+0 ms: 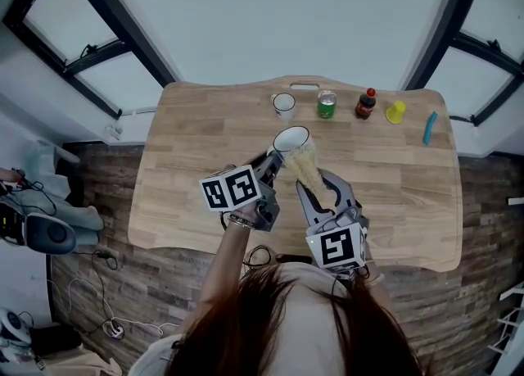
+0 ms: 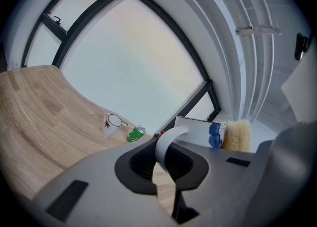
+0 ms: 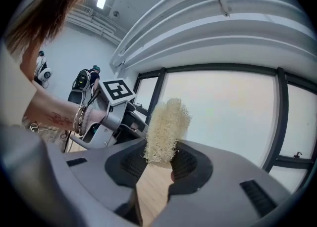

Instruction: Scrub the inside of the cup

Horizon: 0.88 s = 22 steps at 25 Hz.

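- Head view: the left gripper (image 1: 274, 159) holds the white enamel cup (image 1: 291, 138) above the wooden table (image 1: 188, 145). The cup's mouth tilts up toward the right gripper (image 1: 315, 188).
- Left gripper view: the jaws pinch the cup's curved handle (image 2: 167, 144), with the pale fibrous loofah scrubber (image 2: 237, 135) just to the right.
- Right gripper view: the jaws are clamped on the scrubber's (image 3: 166, 127) base, and its long axis points straight out along them.
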Tool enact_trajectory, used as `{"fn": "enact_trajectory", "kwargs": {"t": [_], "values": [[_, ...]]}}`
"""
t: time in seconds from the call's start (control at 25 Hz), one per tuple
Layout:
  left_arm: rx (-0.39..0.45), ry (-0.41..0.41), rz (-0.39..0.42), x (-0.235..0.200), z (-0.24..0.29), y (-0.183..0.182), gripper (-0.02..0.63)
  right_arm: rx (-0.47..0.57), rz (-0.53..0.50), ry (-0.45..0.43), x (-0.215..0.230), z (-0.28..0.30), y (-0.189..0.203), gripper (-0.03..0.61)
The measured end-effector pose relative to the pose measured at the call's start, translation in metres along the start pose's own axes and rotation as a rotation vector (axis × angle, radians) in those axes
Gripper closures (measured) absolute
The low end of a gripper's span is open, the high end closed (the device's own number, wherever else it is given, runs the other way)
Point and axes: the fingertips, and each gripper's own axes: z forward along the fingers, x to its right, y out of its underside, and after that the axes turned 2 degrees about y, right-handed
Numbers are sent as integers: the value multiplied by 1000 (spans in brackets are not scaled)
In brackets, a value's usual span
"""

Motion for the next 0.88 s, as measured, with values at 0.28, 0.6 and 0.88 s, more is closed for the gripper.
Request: {"fn": "enact_trajectory", "kwargs": {"t": [0.28, 0.6, 0.88], "values": [[-21, 36, -13, -2, 1, 8, 586, 30, 114, -51, 3, -2, -4, 451], [-28, 77, 18, 2, -1, 8, 586, 49, 214, -103, 4, -4, -4, 451], [-45, 116, 65, 7, -5, 5, 586, 40, 286, -133, 8, -7, -6, 451]]}}
